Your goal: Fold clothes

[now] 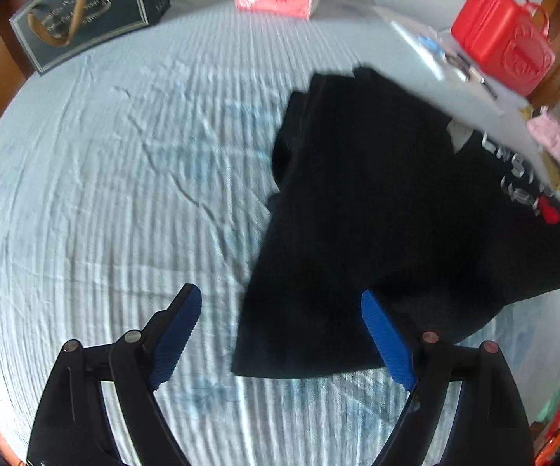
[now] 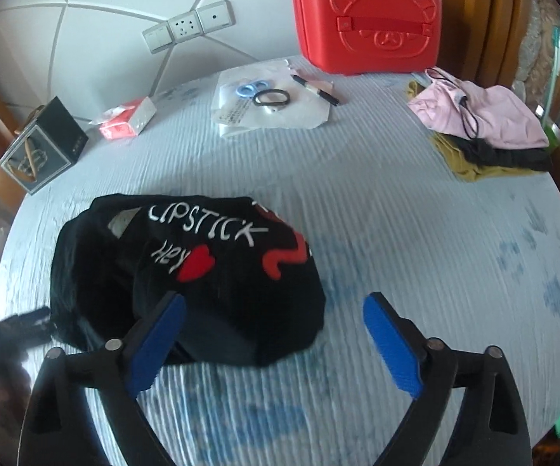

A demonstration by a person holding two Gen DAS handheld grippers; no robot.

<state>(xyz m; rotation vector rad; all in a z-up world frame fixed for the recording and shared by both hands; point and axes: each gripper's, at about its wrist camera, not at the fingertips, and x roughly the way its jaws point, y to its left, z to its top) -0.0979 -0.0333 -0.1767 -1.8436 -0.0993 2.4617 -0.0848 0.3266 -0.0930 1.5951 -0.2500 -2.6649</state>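
Observation:
A black T-shirt (image 1: 377, 213) with white "LIPSTICK hey" lettering and red shapes lies folded into a compact bundle on the pale blue bed sheet (image 1: 105, 194). It also shows in the right wrist view (image 2: 186, 272). My left gripper (image 1: 281, 299) is open and empty, just above the shirt's near edge, with its right finger over the cloth. My right gripper (image 2: 274, 306) is open and empty, with its left finger over the shirt's near right part. The left gripper shows blurred at the left edge of the right wrist view (image 2: 19, 322).
A red bear case (image 2: 365, 15) stands at the back. A pile of pink, black and mustard clothes (image 2: 485, 128) lies at the right. A plastic bag with rings and a pen (image 2: 268, 101), a red tissue pack (image 2: 124, 120) and a dark box (image 2: 43, 147) lie along the back.

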